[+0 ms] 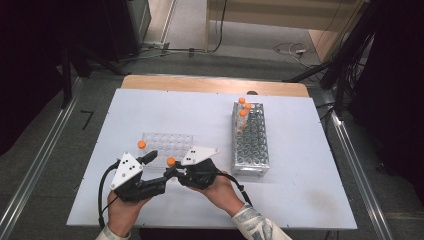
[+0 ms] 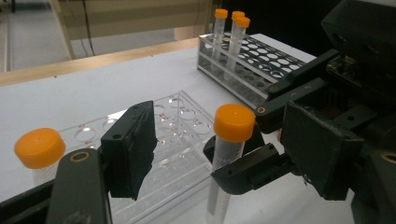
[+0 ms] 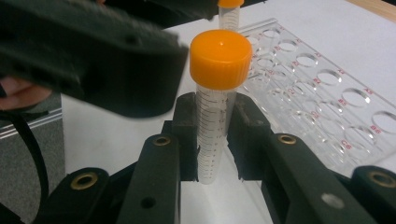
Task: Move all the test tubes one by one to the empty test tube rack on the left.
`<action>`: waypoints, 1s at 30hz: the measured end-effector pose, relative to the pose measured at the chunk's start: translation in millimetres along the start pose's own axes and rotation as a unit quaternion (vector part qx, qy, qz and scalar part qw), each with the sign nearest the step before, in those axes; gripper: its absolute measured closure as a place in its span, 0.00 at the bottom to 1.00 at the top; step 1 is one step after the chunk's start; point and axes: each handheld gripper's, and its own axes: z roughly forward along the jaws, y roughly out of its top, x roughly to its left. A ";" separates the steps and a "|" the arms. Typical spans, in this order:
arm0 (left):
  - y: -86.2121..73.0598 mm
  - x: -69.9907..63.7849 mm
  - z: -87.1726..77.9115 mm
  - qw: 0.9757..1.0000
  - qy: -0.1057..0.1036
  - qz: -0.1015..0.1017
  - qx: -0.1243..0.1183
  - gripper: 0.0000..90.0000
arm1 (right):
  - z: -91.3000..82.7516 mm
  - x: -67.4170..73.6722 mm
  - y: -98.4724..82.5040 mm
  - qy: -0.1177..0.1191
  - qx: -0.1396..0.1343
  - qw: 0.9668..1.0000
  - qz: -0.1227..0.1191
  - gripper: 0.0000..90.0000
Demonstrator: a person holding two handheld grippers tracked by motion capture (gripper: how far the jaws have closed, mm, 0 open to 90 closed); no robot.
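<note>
Near the front edge of the white table (image 1: 300, 150), the person's two hands bring their grippers close together beside a clear plastic rack (image 1: 167, 142); the right gripper (image 1: 173, 172) has its jaws pinching a tube with an orange cap (image 1: 171, 161), and in the right gripper view the two black pads press on either side of the tube's clear, graduated wall just below the cap (image 3: 220, 58); the tube stands upright between them, its lower end clear of the pads. Seen from the left gripper view, this same tube (image 2: 229, 154) is held upright just in front of the clear rack's (image 2: 177, 121) near edge, gripped by the right gripper (image 2: 243, 170) from the right side of that picture.

The left gripper (image 1: 150, 157) points toward the clear rack, its jaws spread apart with nothing between the pads; one black pad (image 2: 133, 149) shows in its own view, standing over the rack's holes. A second orange-capped tube (image 1: 142, 145) stands at the left end of the clear rack, just beside that gripper; its cap (image 2: 39, 147) shows large at the left of the left gripper view.

Farther back and to the right stands a tall metal rack (image 1: 250, 137), well apart from the hands; three orange-capped tubes (image 1: 243, 107) stand upright at its far end, the other holes being open.
</note>
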 end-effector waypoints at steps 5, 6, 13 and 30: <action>-1.1 -1.5 2.0 1.000 -0.008 0.005 0.001 0.34 | 3.2 2.8 2.4 0.002 0.003 1.000 -0.004 0.79; -0.8 -2.3 1.8 1.000 -0.005 0.008 0.001 0.35 | 3.9 3.0 2.6 0.002 0.004 1.000 -0.004 0.79; -1.6 -3.6 1.4 1.000 -0.002 0.017 0.002 0.48 | 6.3 3.7 3.3 0.005 0.003 1.000 -0.007 0.79; -1.6 -0.6 0.5 1.000 -0.006 0.006 0.011 0.76 | 7.5 6.6 6.3 0.009 0.001 1.000 -0.010 0.79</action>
